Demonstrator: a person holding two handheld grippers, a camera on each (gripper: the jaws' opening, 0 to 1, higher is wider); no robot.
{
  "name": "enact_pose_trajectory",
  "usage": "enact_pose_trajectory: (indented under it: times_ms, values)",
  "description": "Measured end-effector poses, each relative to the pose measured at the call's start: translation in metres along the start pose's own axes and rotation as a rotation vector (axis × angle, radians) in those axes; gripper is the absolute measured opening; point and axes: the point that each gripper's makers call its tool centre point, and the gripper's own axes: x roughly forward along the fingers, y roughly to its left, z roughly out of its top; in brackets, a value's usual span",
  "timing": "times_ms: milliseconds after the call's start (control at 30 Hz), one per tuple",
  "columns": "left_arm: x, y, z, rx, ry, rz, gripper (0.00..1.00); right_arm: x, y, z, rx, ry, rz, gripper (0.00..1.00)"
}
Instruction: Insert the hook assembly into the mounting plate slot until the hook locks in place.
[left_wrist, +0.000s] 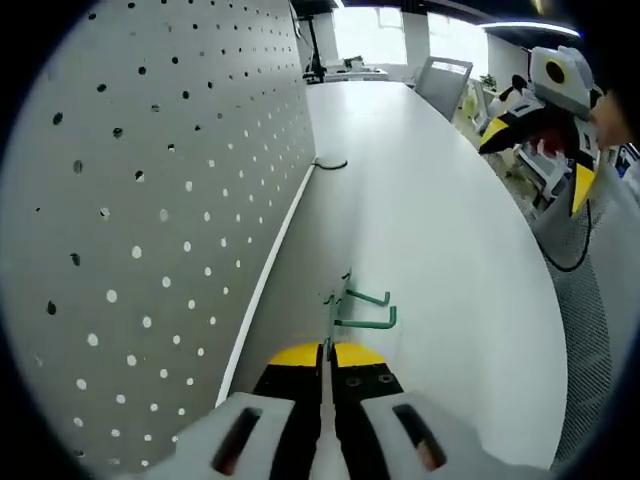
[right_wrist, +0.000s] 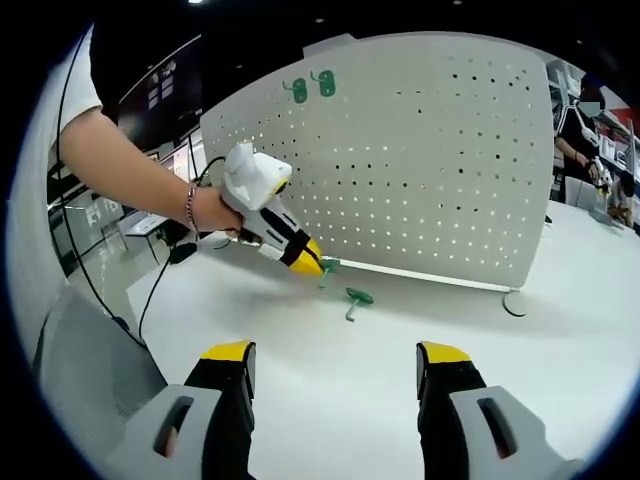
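The white pegboard mounting plate (left_wrist: 150, 200) stands upright along the table's left side. My left gripper (left_wrist: 325, 352) is shut on a thin green hook assembly (left_wrist: 342, 300), whose prongs stick out to the right just ahead of the jaws. From the right gripper view, a hand holds that left gripper (right_wrist: 312, 264) low in front of the pegboard (right_wrist: 420, 150), with the green hook (right_wrist: 328, 267) at its yellow tips. A second green hook (right_wrist: 357, 298) lies on the table close by. My right gripper (right_wrist: 335, 385) is open and holds nothing; it also shows far off as the right gripper (left_wrist: 560, 110).
Two green hooks (right_wrist: 311, 87) hang high on the pegboard. A cable loop (left_wrist: 330, 163) lies on the white table (left_wrist: 430, 220) at the board's foot. Chairs (left_wrist: 445, 80) stand at the table's far end. A person (right_wrist: 580, 130) stands far right.
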Motion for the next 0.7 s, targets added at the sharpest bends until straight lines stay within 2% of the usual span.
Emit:
enact_pose_trajectory:
  times_ms: [200,267,367,700]
  values:
    - [-0.006,0.000,0.004,-0.017,-0.028,0.016,0.02,0.000,0.001,0.000,-0.002,-0.002,0.004,0.63]
    - [-0.010,0.005,0.007,0.004,-0.043,0.055,0.02,0.000,0.001,0.001,0.000,-0.005,0.004,0.63]
    - [-0.015,0.006,0.009,-0.002,-0.062,0.077,0.02,0.000,0.001,0.002,0.004,-0.009,0.003,0.63]
    - [-0.029,0.006,0.018,-0.036,-0.114,0.112,0.01,0.000,0.002,0.002,0.001,-0.010,0.007,0.63]
